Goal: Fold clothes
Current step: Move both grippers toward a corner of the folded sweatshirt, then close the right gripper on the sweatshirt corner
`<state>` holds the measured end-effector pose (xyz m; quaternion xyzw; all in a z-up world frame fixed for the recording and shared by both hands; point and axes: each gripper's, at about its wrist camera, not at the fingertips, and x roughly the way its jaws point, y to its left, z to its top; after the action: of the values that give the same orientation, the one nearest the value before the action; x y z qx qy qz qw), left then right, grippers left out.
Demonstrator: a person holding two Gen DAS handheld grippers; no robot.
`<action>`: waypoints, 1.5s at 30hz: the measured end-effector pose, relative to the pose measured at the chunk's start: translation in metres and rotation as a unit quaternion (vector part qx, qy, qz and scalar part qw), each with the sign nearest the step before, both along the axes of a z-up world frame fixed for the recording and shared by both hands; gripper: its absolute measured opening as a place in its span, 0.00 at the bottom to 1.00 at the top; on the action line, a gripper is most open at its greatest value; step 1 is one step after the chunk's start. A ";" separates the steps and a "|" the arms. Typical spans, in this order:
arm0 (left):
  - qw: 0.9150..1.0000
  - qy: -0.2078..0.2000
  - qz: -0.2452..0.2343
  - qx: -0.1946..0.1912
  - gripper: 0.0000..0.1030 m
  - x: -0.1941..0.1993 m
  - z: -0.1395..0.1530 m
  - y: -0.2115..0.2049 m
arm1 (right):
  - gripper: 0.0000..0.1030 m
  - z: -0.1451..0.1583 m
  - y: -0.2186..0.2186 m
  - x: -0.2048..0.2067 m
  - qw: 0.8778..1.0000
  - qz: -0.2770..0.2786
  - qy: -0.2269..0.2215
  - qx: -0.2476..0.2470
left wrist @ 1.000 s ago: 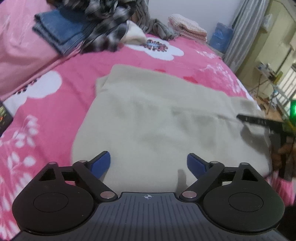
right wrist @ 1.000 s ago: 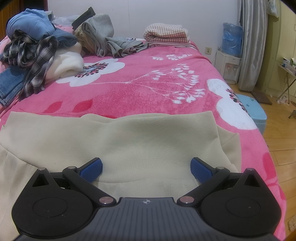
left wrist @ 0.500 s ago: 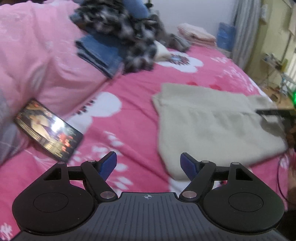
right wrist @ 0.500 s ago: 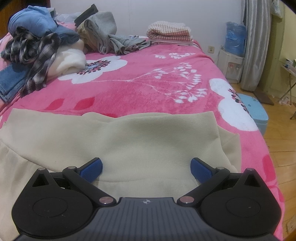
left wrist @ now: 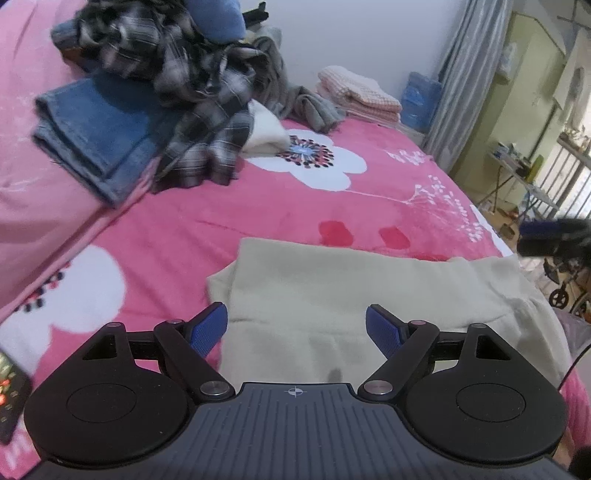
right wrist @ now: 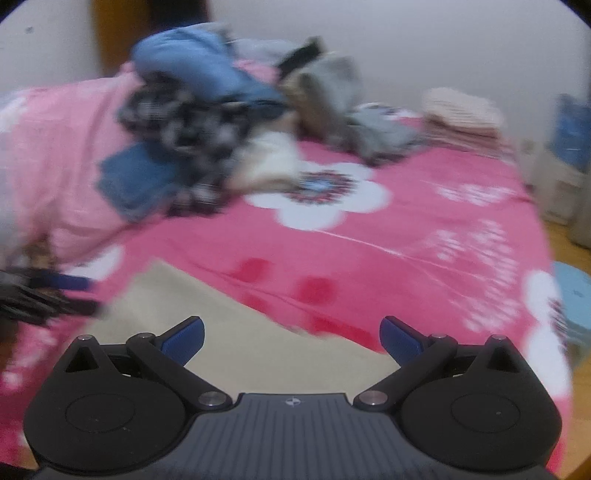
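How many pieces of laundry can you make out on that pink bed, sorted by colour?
Beige: 1, the beige garment lying flat
Blue: 2, folded jeans and blue bundle
Plaid: 1, plaid shirt
White: 1, white item
Grey: 1, grey heap
Pink-checked: 1, folded stack
Total: 7

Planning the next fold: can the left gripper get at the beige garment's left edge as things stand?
Probably yes. The left gripper is open and empty, right over the beige garment, whose left edge lies bare on the pink bedspread; nothing covers it.

Left claw and right claw both gape empty.
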<state>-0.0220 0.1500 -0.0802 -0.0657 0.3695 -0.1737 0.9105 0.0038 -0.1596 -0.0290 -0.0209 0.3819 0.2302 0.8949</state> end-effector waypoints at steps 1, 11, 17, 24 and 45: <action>1.000 -0.002 0.000 -0.003 0.77 0.001 -0.003 0.000 | 1.00 0.005 0.011 0.006 1.000 0.019 0.006 0.004; 0.999 0.006 0.017 -0.051 0.66 0.014 -0.028 0.020 | 0.86 -0.022 0.136 0.065 0.973 0.224 0.023 -0.041; 0.996 0.009 0.003 -0.084 0.66 0.018 -0.036 0.033 | 0.74 -0.057 0.178 0.092 0.953 0.296 0.045 -0.047; 0.994 0.000 -0.011 -0.107 0.66 0.014 -0.040 0.039 | 0.60 -0.088 0.200 0.120 0.939 0.330 0.093 -0.041; 0.988 -0.040 -0.032 -0.149 0.46 0.028 -0.039 0.041 | 0.05 -0.040 0.159 0.102 0.925 0.372 0.046 0.057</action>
<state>0.0059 0.1914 -0.1194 -0.1814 0.3044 -0.2584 0.8987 0.1056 -0.0006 -0.0694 -0.0992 0.3738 0.5686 0.7260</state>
